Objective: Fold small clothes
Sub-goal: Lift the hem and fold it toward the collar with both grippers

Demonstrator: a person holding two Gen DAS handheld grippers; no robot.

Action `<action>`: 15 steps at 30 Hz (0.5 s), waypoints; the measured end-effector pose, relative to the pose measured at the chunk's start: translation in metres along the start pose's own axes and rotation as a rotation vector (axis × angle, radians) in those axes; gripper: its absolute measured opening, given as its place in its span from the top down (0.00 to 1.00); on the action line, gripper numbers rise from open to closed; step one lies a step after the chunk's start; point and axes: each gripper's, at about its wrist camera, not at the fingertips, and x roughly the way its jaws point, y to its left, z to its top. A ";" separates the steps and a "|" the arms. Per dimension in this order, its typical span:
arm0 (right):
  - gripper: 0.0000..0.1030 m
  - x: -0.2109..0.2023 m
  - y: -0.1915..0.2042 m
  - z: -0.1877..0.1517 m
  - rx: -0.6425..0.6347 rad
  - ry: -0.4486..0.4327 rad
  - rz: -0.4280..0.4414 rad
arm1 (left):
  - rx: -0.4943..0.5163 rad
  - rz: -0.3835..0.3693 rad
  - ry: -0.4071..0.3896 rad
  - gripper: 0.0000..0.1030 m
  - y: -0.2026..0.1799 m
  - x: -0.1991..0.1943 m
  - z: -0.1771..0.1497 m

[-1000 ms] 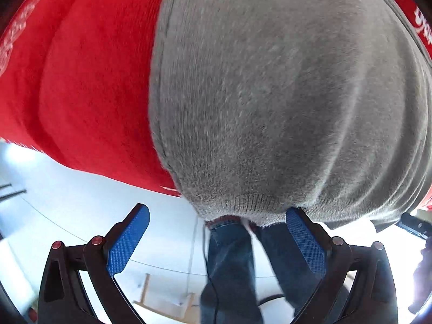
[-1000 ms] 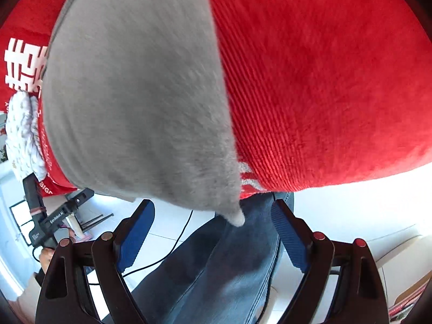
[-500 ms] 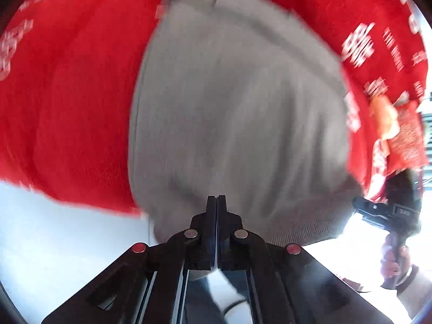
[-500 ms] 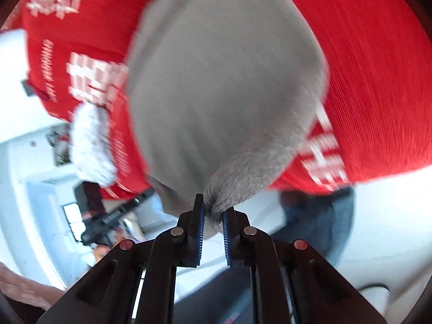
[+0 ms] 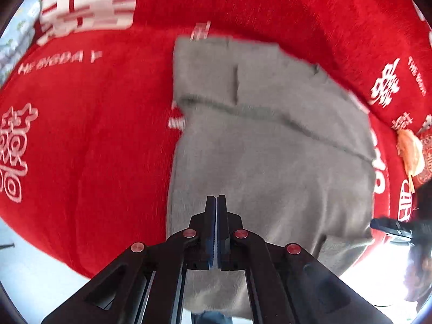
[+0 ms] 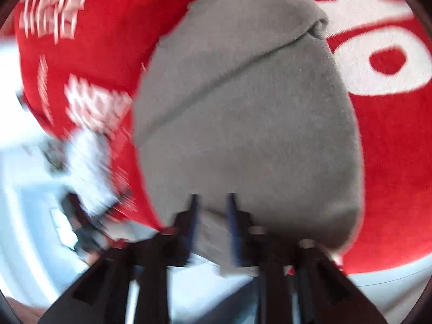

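Lying on the red cloth, the grey garment has its near hem pinched by the right gripper, while the left gripper sits fully closed above it, maybe pinching fabric, can't tell.

Your left wrist camera looks forward over its fingers from close above the grey garment on the red cloth; your right wrist camera, blurred, faces that same garment from nearer
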 end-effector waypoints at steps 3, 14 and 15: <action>0.38 0.019 0.043 -0.020 -0.337 0.106 -0.215 | -0.004 0.012 0.058 0.99 -0.006 0.016 -0.011; 0.94 0.092 0.102 -0.045 -0.869 0.318 -0.457 | 0.119 0.035 0.055 0.99 -0.034 0.017 -0.005; 0.94 0.079 0.111 -0.043 -0.884 0.269 -0.448 | 0.121 0.045 0.046 0.99 -0.033 0.014 0.000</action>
